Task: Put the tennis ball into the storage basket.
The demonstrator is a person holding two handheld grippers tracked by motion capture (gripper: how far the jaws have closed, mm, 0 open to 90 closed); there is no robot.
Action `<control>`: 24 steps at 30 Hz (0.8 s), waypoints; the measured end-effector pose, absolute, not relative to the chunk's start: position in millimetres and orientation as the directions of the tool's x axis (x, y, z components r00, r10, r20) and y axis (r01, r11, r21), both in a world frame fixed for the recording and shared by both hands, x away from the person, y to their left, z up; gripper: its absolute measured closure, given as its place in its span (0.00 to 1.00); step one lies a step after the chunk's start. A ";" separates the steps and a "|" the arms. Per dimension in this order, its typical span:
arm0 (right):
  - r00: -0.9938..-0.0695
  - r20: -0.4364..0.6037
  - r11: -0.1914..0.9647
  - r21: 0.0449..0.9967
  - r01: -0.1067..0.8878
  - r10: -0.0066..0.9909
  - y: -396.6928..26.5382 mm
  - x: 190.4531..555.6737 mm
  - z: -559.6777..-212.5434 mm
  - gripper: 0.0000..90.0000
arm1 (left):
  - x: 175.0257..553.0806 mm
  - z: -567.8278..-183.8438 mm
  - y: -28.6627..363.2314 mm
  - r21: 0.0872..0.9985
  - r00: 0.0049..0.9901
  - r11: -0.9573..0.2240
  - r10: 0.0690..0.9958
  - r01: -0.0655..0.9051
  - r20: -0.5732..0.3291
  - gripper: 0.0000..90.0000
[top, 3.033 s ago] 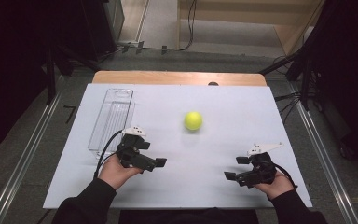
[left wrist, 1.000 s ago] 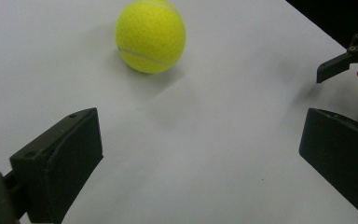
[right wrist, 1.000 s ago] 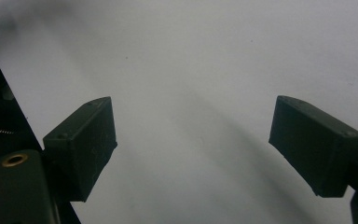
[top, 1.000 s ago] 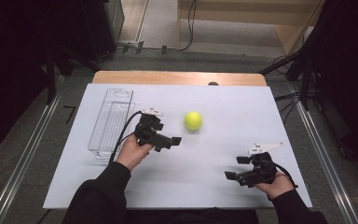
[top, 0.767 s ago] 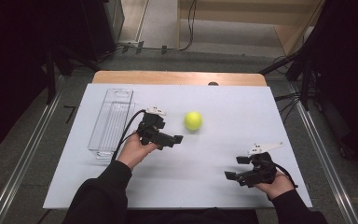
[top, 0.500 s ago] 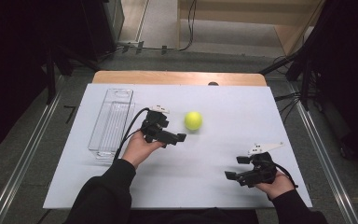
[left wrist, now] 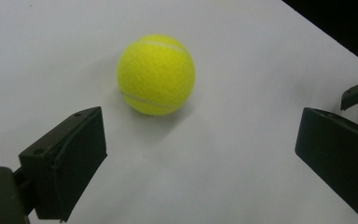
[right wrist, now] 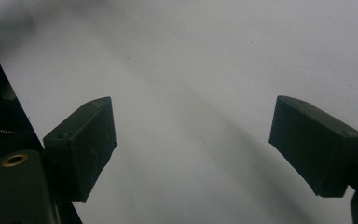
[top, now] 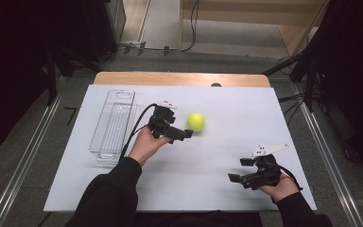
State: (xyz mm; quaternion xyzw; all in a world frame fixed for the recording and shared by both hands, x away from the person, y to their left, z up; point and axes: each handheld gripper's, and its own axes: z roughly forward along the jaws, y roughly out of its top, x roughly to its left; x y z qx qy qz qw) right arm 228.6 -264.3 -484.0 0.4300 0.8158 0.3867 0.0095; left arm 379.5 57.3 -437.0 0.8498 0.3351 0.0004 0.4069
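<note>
A yellow tennis ball (top: pixel 196 122) (left wrist: pixel 156 74) rests on the white table sheet (top: pixel 246 118). My left gripper (top: pixel 182 126) (left wrist: pixel 200 126) points at it from its left, jaws wide apart. Its jaws have just been opening a little; the ball lies just ahead of the tips, not between them, untouched. My right gripper (top: pixel 238 170) (right wrist: pixel 193 112) sits low at the near right of the table, open, with bare sheet between its jaws.
An empty clear plastic tray (top: pixel 123 92) lies lengthwise at the left of the sheet, beside my left forearm. A wooden strip (top: pixel 179 78) borders the far edge. Metal rails (top: pixel 328 161) run along both sides of the table.
My left hand has slid right toward the ball, from beside the tray to just short of it. The ball and the right gripper have kept still.
</note>
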 end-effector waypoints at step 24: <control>-0.628 0.317 0.330 0.638 0.696 0.711 -263.8 228.9 -484.4 0.14 | 413.2 -429.3 36.5 0.689 0.770 -0.453 0.588 0.566 -0.247 0.03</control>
